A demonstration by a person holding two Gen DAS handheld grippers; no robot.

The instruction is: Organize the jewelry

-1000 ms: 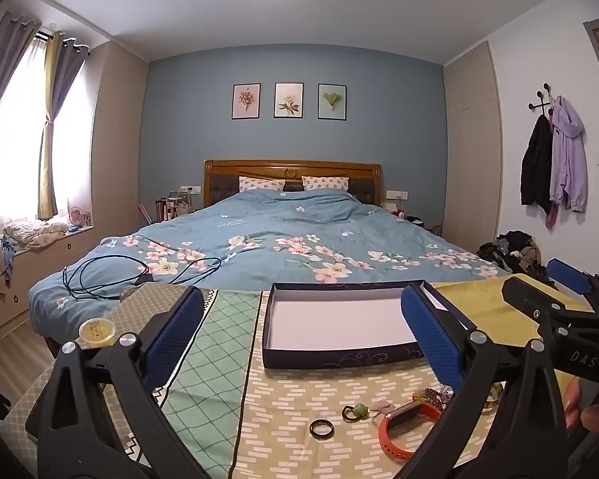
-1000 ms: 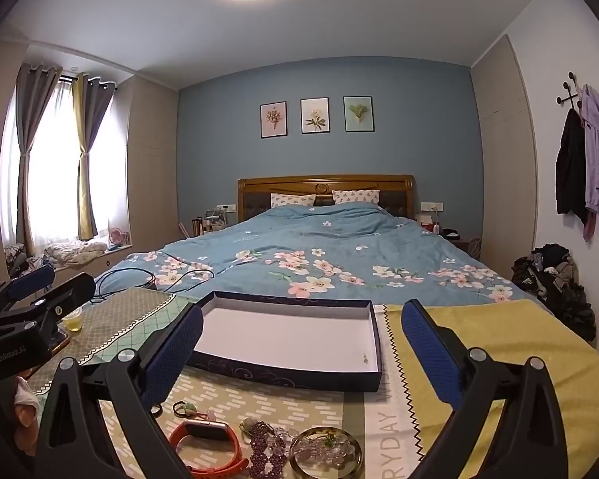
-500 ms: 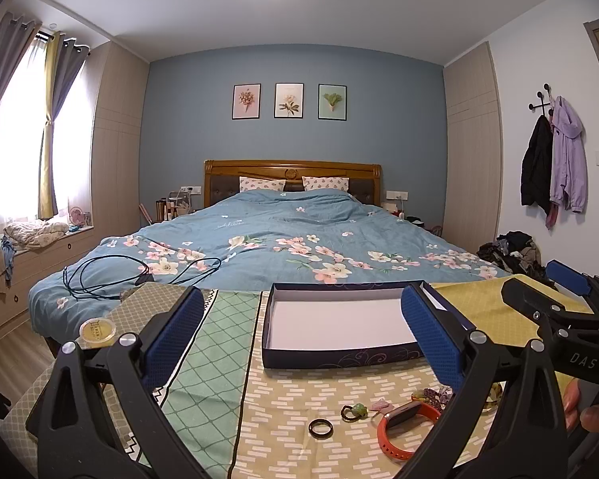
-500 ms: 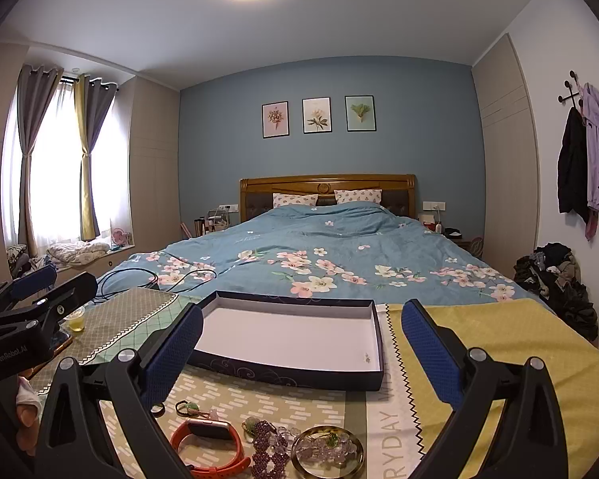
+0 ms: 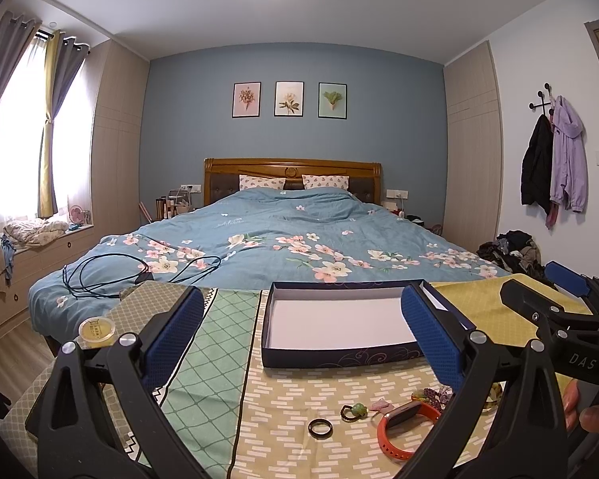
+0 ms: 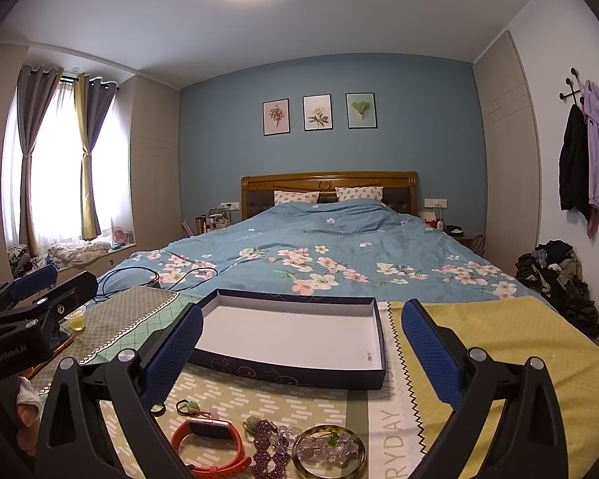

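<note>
With both sets of jaws held apart and empty, no piece is yet taken: the orange band (image 6: 209, 445) and ring (image 5: 320, 427) are left lying before the empty box (image 6: 295, 337), so a descent is called for.

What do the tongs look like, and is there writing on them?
Both tongs are black frames with silver screws and two long fingers padded in bumpy blue. The left tongs show white letters "GenRobot.AI" on the side in the right wrist view. The right tongs show "DAS" in the left wrist view. No cables or sleeves are visible.
</note>
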